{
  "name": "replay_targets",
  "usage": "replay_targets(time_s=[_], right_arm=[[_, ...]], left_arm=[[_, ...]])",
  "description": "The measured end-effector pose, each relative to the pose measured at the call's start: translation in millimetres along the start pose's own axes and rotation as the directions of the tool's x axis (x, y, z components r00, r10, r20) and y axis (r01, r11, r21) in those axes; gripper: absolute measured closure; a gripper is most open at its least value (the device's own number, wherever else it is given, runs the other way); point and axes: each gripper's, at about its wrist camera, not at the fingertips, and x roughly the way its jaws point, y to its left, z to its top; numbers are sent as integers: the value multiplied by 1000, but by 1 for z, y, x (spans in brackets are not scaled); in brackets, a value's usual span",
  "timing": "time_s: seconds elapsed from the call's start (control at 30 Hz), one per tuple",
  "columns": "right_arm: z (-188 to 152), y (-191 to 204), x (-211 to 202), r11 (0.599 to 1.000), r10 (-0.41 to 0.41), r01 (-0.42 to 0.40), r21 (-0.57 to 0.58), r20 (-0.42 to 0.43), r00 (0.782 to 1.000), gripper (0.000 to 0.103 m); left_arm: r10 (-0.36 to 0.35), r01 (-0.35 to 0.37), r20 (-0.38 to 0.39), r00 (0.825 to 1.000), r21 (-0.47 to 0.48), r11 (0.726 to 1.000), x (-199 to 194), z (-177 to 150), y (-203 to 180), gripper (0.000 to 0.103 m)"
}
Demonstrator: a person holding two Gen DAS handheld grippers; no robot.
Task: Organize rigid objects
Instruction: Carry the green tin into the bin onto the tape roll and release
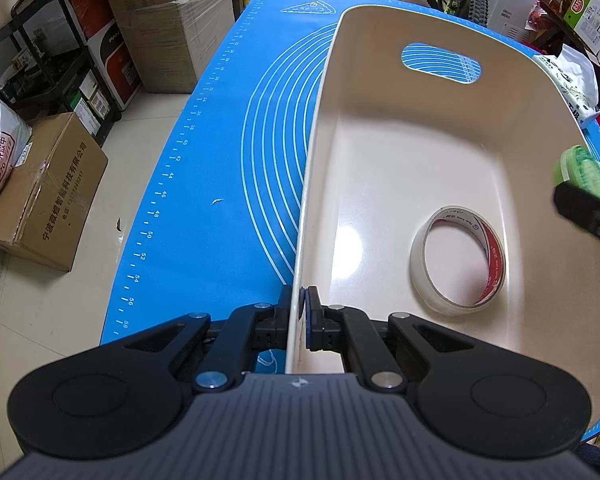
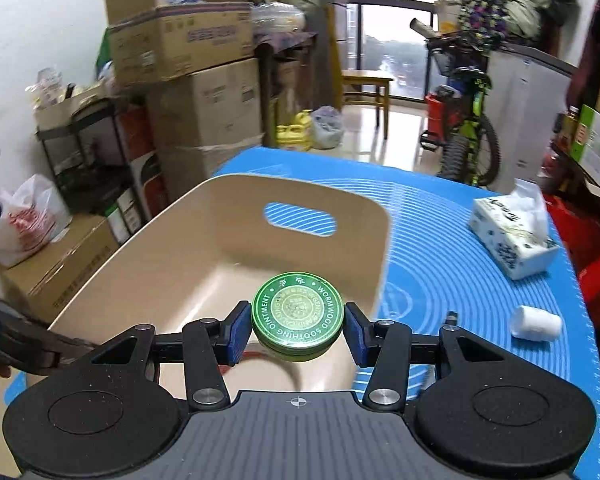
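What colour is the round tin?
Green, with pale lettering on its lid; the round tin shows best in the right wrist view.

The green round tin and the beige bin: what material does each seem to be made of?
Green round tin: likely metal, glossy printed lid with a rolled edge. Beige bin: likely plastic, smooth and slightly shiny, thin moulded walls with a cut-out handle.

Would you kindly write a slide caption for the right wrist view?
Right claw holds a green tin over the beige bin on a blue mat.
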Motion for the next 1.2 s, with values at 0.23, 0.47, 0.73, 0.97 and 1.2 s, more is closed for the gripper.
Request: replay_targets(time_s=[0.23,0.47,0.73,0.97,1.2], right_arm=[[-3,27,13,997,47,-51,-55,-78,996,49],[-18,48,34,991,47,-74,-112,-222,974,49],[-21,54,39,989,21,-59,-137,-264,964,49],[-15,47,35,992,58,-82,-96,-229,972,38],[-5,39,12,996,63,-71,-58,-140,988,32]], left_arm=[[1,-1,0,1000,1,1000,0,0,-1,96],[1,-1,1,1000,1,1000,0,0,-1,97],[2,-2,1,1000,4,1000,0,1,-1,97],[2,-2,2,1000,4,1000,0,1,-1,96],[1,-1,2,1000,5,1000,-1,2,-2,97]])
